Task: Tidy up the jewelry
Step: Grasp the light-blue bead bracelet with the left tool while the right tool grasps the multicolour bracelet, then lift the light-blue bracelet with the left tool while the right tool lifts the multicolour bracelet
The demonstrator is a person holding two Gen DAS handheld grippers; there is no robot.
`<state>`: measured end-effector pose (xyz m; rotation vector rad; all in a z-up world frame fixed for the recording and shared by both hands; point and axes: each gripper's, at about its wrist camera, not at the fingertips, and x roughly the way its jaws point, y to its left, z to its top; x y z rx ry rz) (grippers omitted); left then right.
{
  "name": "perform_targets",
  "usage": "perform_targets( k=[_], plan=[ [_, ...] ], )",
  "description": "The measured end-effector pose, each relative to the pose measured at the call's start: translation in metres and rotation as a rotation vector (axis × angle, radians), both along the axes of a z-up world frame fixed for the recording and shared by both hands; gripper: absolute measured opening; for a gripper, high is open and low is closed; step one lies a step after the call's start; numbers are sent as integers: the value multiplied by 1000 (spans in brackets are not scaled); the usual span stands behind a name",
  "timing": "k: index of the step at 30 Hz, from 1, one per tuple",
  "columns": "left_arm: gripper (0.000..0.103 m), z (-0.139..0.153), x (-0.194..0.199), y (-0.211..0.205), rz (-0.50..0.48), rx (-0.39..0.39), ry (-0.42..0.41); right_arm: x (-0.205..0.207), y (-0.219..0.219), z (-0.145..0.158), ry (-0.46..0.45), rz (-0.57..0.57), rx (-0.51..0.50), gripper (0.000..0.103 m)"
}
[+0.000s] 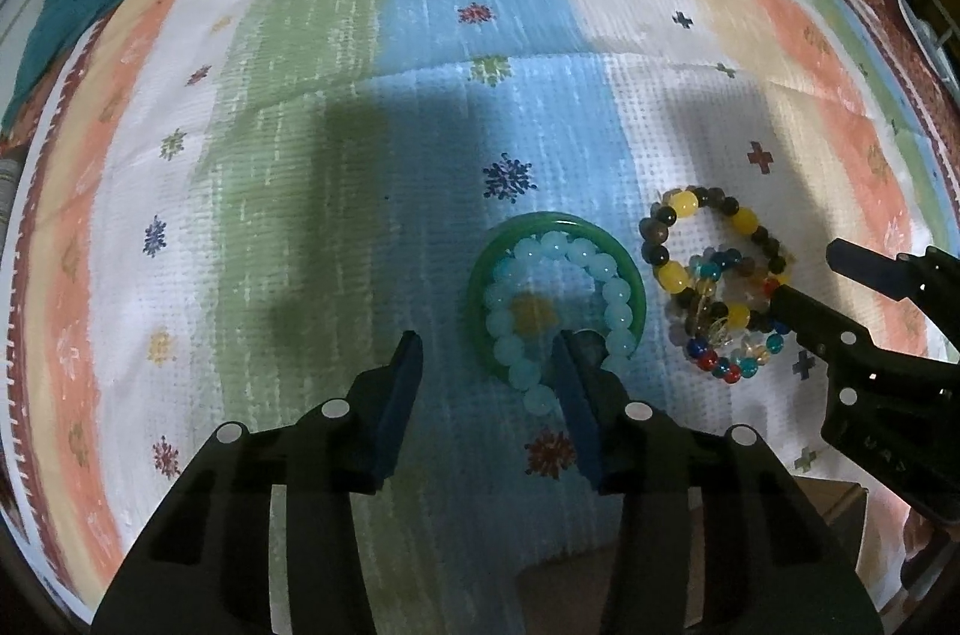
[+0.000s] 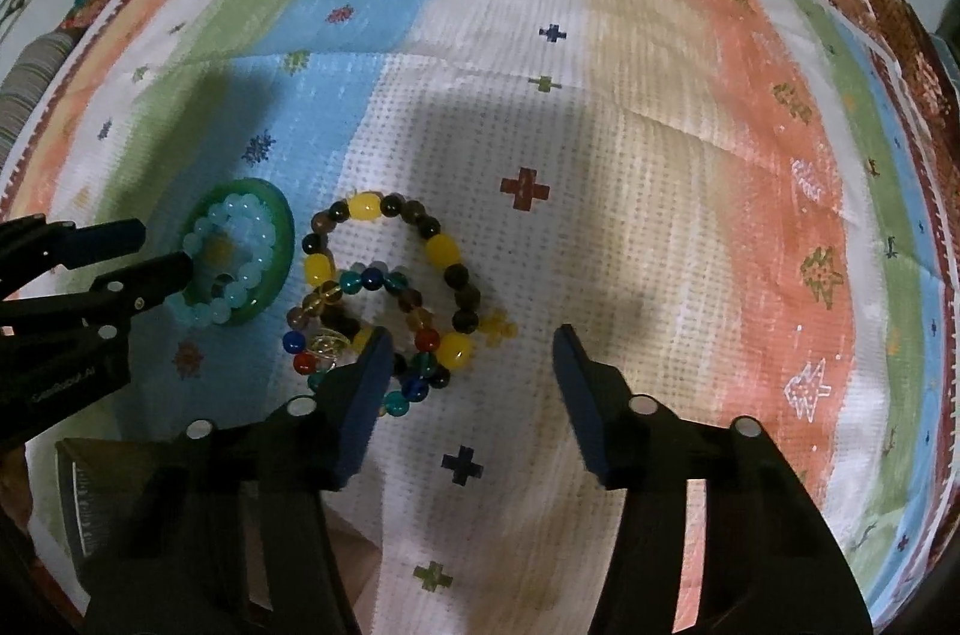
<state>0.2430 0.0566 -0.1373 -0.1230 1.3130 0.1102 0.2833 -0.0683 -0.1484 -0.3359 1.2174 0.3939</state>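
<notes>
Left wrist view: left gripper (image 1: pixel 487 344) low over the striped cloth (image 1: pixel 336 107), jaws spread wide, nothing held. Right fingertip (image 1: pixel 567 359) set down inside the green bangle (image 1: pixel 480 275), just at the near end of the pale blue bead bracelet (image 1: pixel 564 254) curled inside that bangle. Left fingertip well clear on the blue-green stripe, to the left of the bangle. Just right of the bangle, apart from it, a yellow and dark bead bracelet (image 1: pixel 678 275) overlapping a multicoloured glass bead bracelet (image 1: pixel 720 365). Right gripper (image 1: pixel 807 284) reaching in from the right edge, one finger lying across the far side of that pair, the other above it over bare cloth.

Right wrist view: right gripper (image 2: pixel 471 344) likewise wide open and empty. Left fingertip (image 2: pixel 375 347) over the near edge of the multicoloured glass bead bracelet (image 2: pixel 366 284); touching or just above, cannot tell. Yellow and dark bead bracelet (image 2: pixel 444 245) ahead, mostly left of centre between the fingers. Right fingertip over plain white cloth (image 2: pixel 660 155). Further left, green bangle (image 2: pixel 279 239) with pale blue bead bracelet (image 2: pixel 240 209) inside, left gripper (image 2: pixel 165 251) entering from the left edge with its lower finger across the bangle's near side.
</notes>
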Motion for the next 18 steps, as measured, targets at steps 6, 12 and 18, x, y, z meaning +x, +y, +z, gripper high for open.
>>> perform_targets(
  k=[6,12,18],
  plan=[
    [31,-11,2,-3,-24,19,23,0,1,-4,21,1,-13,42],
    [14,-10,2,-2,-19,29,17,-1,4,-4,31,18,-8,25],
    [11,-9,1,-2,-27,40,11,-2,3,-6,47,29,14,12]
  ],
)
